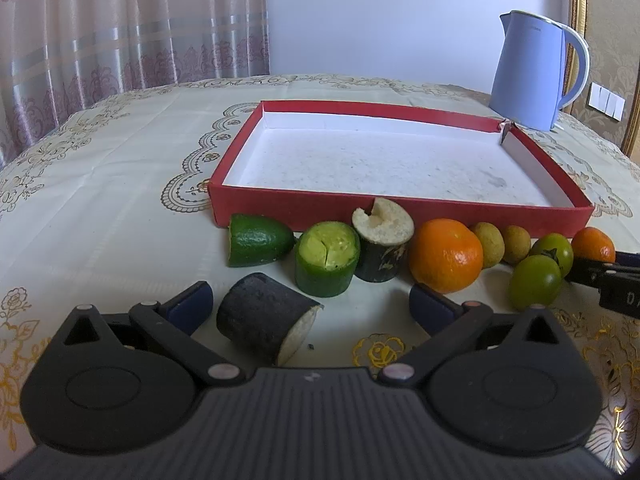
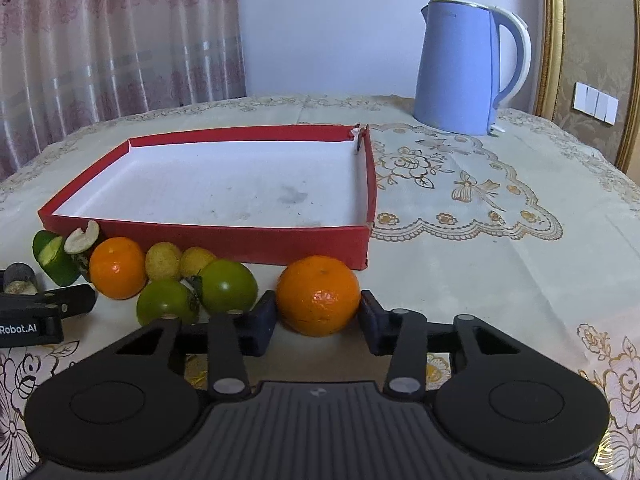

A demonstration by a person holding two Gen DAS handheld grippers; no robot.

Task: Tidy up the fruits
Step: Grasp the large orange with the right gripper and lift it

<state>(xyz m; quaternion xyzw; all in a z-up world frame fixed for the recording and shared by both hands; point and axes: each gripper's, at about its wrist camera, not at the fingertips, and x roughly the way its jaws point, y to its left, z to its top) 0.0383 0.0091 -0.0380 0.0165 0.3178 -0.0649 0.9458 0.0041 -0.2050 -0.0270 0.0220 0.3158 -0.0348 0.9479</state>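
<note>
A red tray (image 1: 400,211) with a white floor stands on the table, also in the right wrist view (image 2: 224,240). Fruit lies in a row along its front wall. My left gripper (image 1: 310,306) is open around a dark cut piece (image 1: 264,316), whose side is next to the left finger. Beyond it are green cut pieces (image 1: 326,258), an orange (image 1: 446,255) and green tomatoes (image 1: 534,282). My right gripper (image 2: 318,316) has its fingers on both sides of another orange (image 2: 319,295) on the table; whether they press it I cannot tell.
A blue kettle (image 1: 534,72) stands behind the tray at the back right, also in the right wrist view (image 2: 464,68). Two small yellow-brown fruits (image 2: 178,260) lie against the tray. Curtains hang behind the table at the left.
</note>
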